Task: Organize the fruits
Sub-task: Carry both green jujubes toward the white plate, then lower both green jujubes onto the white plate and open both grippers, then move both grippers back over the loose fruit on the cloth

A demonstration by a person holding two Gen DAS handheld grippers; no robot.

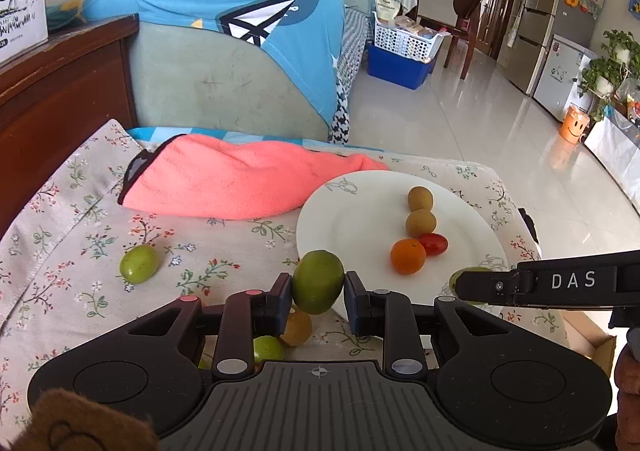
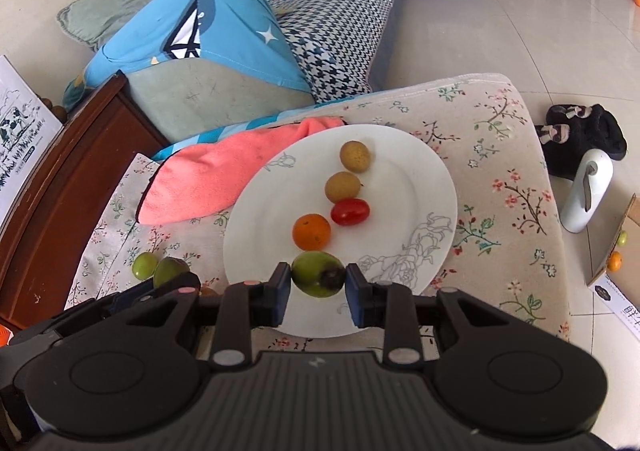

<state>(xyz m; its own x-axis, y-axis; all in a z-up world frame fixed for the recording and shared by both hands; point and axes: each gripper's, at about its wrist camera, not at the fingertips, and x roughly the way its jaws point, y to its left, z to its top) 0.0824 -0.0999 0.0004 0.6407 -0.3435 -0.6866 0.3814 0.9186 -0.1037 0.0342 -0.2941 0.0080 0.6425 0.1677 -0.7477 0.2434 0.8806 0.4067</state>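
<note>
Plate (image 2: 400,179) holds four fruits (two brown, one orange, one red).

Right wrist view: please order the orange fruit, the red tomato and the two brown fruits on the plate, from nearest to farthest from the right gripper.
1. Orange fruit, just beyond the right gripper.
2. Red tomato, slightly right.
3. Nearer brown fruit, plate centre.
4. Farther brown fruit, near the far rim.

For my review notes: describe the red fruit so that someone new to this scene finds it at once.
Find the white plate on the floral cloth. Four fruits lie in a curved row on it; the small red tomato sits between a tan fruit and the orange one. It is the only red, glossy, oval piece.
</note>
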